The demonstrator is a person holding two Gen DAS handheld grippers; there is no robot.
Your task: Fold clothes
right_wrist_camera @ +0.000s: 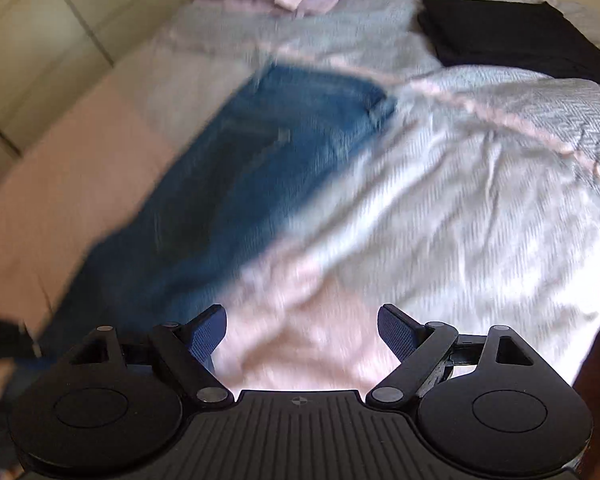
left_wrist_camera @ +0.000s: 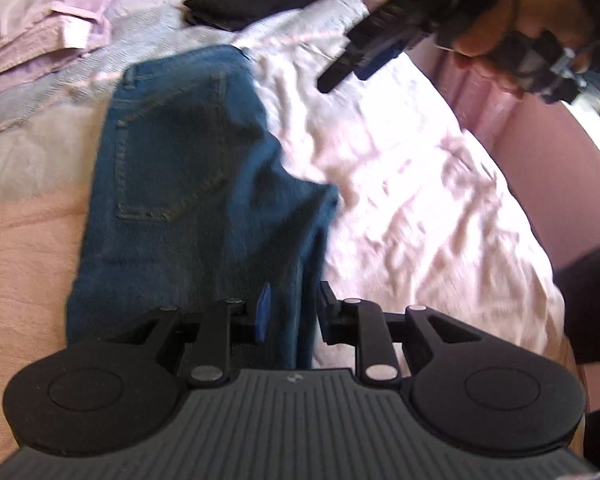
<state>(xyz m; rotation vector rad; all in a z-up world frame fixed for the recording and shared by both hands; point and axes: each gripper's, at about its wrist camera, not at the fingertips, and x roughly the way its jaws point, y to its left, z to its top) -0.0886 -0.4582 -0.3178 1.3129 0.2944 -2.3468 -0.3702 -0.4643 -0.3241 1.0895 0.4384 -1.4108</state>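
Blue jeans [left_wrist_camera: 188, 184] lie on the bed, folded lengthwise with a back pocket facing up; they also show in the right wrist view [right_wrist_camera: 260, 168]. My left gripper [left_wrist_camera: 290, 312] is shut on the jeans' leg fabric, which passes between its fingers. My right gripper [right_wrist_camera: 302, 328] is open and empty above the pale bedspread, to the right of the jeans. It appears in the left wrist view [left_wrist_camera: 348, 66] held in a hand above the bed, beyond the jeans' waistband.
A folded black garment [left_wrist_camera: 260, 0] lies at the far side of the bed; it also shows in the right wrist view [right_wrist_camera: 512, 36]. A lilac pile of clothes [left_wrist_camera: 44, 28] sits at the far left. The bed's pink edge [left_wrist_camera: 540, 140] runs along the right.
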